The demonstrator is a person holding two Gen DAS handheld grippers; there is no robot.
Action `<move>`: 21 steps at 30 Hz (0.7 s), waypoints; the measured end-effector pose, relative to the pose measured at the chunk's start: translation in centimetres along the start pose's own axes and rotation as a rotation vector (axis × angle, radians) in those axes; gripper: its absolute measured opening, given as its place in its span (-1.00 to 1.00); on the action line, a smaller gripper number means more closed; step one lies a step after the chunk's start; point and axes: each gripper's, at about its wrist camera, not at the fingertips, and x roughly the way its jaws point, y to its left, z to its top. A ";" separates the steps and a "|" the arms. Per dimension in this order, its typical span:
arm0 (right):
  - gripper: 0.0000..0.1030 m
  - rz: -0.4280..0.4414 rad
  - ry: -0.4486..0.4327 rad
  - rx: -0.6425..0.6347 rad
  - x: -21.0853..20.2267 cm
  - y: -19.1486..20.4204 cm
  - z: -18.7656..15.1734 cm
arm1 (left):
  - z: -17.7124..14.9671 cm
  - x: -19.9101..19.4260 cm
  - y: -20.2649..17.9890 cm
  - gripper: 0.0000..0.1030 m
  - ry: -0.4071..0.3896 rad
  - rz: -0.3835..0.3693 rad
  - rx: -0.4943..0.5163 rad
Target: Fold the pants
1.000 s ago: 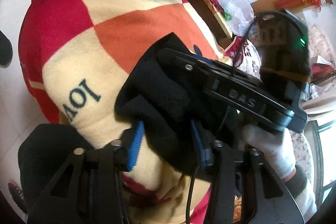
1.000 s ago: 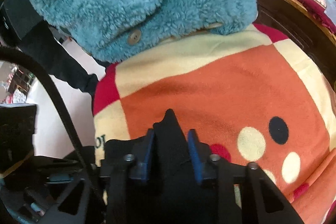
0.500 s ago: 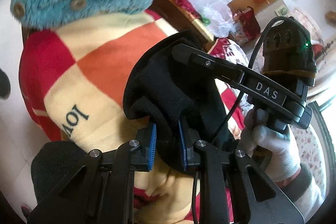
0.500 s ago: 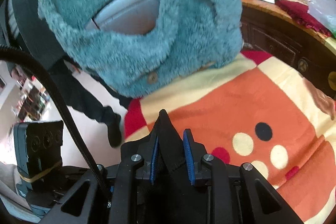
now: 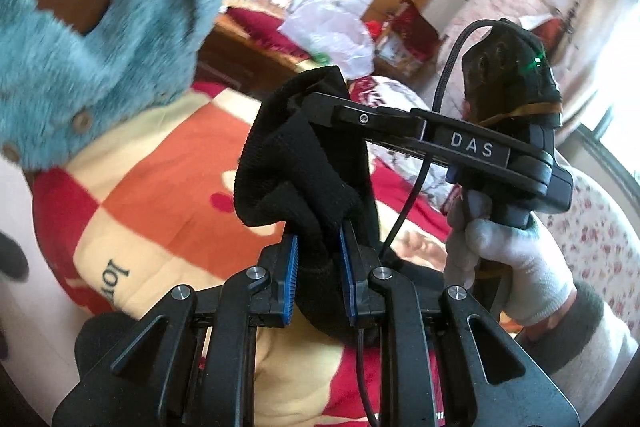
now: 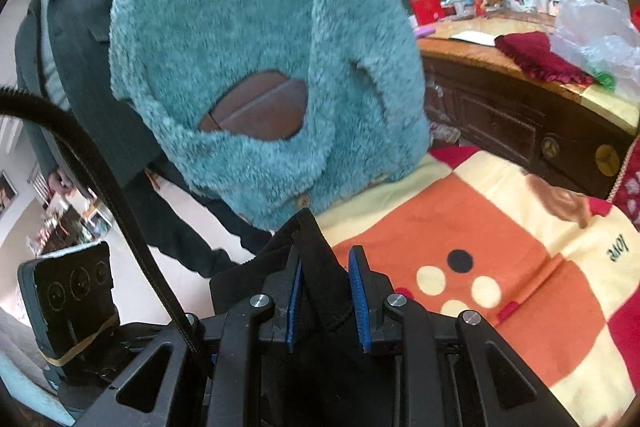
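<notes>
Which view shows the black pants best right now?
Left wrist: the pants bunch up between both grippers, folds and ribbed edge visible. Right wrist shows only a narrow peak of pants in the right gripper.

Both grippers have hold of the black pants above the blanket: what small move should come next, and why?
Probably draw the two apart. The left gripper and right gripper pinch the black pants close together, bunched above the checked blanket, so the cloth needs stretching flat first.
</notes>
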 end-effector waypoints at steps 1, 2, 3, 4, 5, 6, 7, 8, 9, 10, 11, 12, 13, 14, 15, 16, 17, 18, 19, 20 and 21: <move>-0.58 0.001 -0.015 0.007 -0.8 -0.1 -0.1 | 0.1 0.0 -0.6 -0.66 -0.002 -0.008 0.017; -0.58 0.000 -0.030 0.014 -1.6 -0.2 -0.1 | 0.1 0.0 -1.2 -0.66 -0.005 -0.014 0.034; -0.58 -0.002 -0.044 0.019 -2.4 -0.4 -0.2 | 0.5 0.5 -1.3 -0.66 -0.006 -0.019 0.046; -0.58 -0.002 -0.054 0.023 -3.0 -0.5 -0.3 | 0.5 0.5 -2.1 -0.66 -0.008 -0.027 0.070; -0.58 -0.002 -0.071 0.031 -3.9 -0.6 -0.4 | 0.4 0.4 -2.5 -0.66 -0.009 -0.034 0.088; -0.58 -0.001 -0.080 0.035 -4.5 -0.7 -0.6 | 0.5 0.5 -3.0 -0.66 -0.009 -0.040 0.105; -0.59 0.000 -0.092 0.042 -5.2 -0.8 -0.7 | 0.5 0.6 -3.8 -0.66 -0.010 -0.048 0.131; -0.58 -0.002 -0.107 0.051 -6.1 -1.0 -1.0 | 0.6 1.0 -4.0 -0.66 -0.009 -0.054 0.146; -0.58 -0.002 -0.118 0.057 -6.7 -1.1 -1.3 | 0.6 1.1 -4.5 -0.66 -0.008 -0.062 0.164; -0.58 0.001 -0.129 0.063 -7.3 -1.3 -1.5 | 0.4 1.0 -5.1 -0.66 -0.007 -0.071 0.181; -0.58 0.000 -0.146 0.075 -8.3 -1.6 -1.9 | 0.2 1.1 -5.9 -0.66 -0.002 -0.083 0.200; -0.58 -0.001 -0.156 0.082 -8.9 -1.7 -2.2 | 0.0 1.2 -6.7 -0.66 0.003 -0.095 0.222; -0.58 -0.003 -0.172 0.096 -9.9 -2.0 -2.6 | -0.2 1.3 -7.3 -0.66 0.007 -0.103 0.238; -0.58 -0.005 -0.185 0.108 -10.9 -2.3 -3.1 | -0.4 1.5 -8.1 -0.66 0.013 -0.114 0.261; -0.58 -0.008 -0.194 0.115 -11.6 -2.4 -3.4 | -0.7 1.9 -9.1 -0.66 0.020 -0.124 0.287; -0.58 -0.016 -0.207 0.123 -12.6 -2.8 -4.0 | -1.1 2.1 -9.7 -0.66 0.025 -0.132 0.305; -0.58 -0.029 -0.220 0.134 -13.5 -3.2 -4.6 | -1.4 2.5 -10.6 -0.66 0.034 -0.145 0.330; -0.58 -0.042 -0.234 0.153 -14.6 -3.7 -5.3 | -1.8 3.0 -11.7 -0.66 0.046 -0.164 0.355; -0.58 -0.051 -0.243 0.170 -15.2 -4.1 -5.8 | -2.2 3.4 -12.5 -0.66 0.057 -0.179 0.372; -0.58 -0.072 -0.259 0.200 -16.4 -4.9 -6.8 | -2.8 4.0 -13.5 -0.66 0.072 -0.193 0.399; -0.58 -0.081 -0.270 0.221 -17.0 -5.6 -7.5 | -3.4 4.7 -14.4 -0.66 0.084 -0.202 0.423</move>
